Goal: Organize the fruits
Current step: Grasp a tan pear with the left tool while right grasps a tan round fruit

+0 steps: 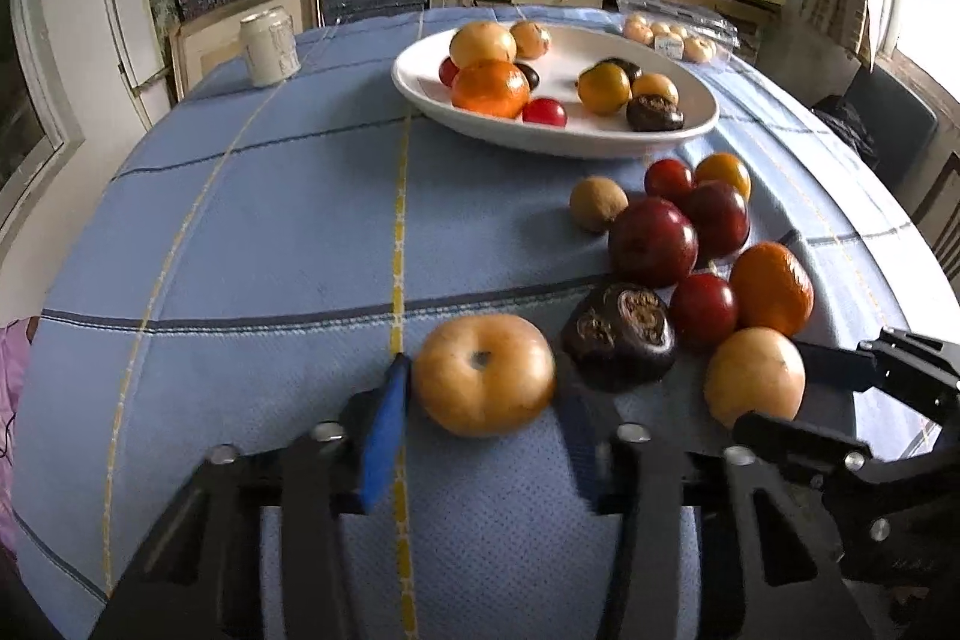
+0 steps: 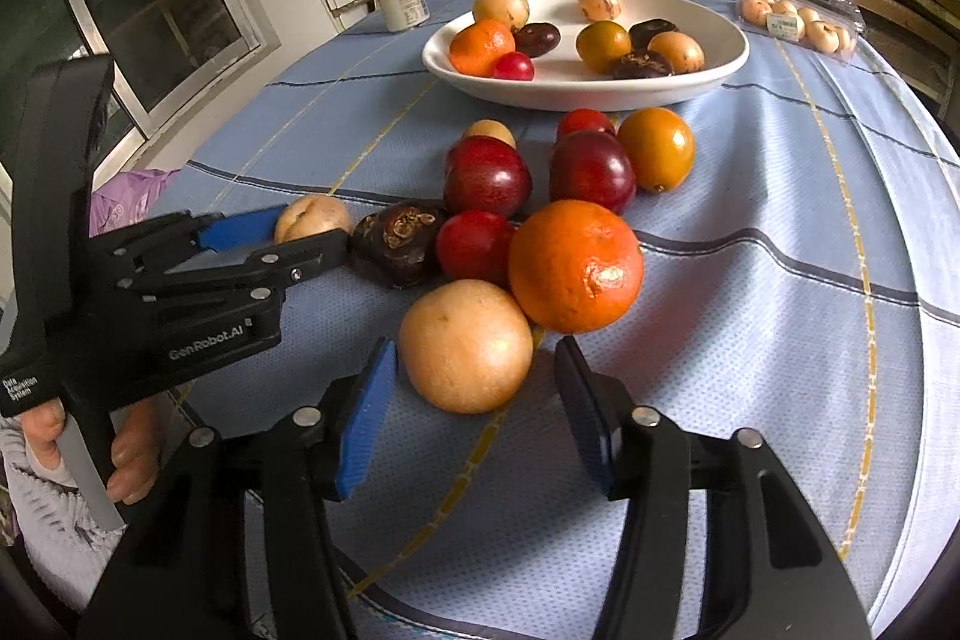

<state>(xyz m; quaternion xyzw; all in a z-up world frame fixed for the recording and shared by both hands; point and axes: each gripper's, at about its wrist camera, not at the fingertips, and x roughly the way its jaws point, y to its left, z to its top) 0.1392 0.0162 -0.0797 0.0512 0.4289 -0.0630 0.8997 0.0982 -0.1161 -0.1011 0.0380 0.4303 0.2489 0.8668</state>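
Near the table's front, in the left wrist view, a pale tan fruit with a dimple (image 1: 483, 382) lies on the blue cloth. My left gripper (image 1: 483, 379) is shut on it, a blue pad (image 1: 384, 430) against its left side. In the right wrist view my right gripper (image 2: 477, 346) stands open around a second tan fruit (image 2: 465, 346), with a gap at the right pad (image 2: 585, 418). Behind it lie an orange (image 2: 576, 265), dark red plums (image 2: 486, 175), a brown wrinkled fruit (image 2: 399, 241) and a yellow fruit (image 2: 657, 148). The white plate (image 2: 588, 97) holds several fruits.
A pale can (image 1: 270, 46) stands at the back left of the table, and a clear plastic box of small fruits (image 1: 678, 34) at the back right. Stacked shelves fill the wall behind. A person's hand (image 2: 129, 460) holds the left gripper's handle.
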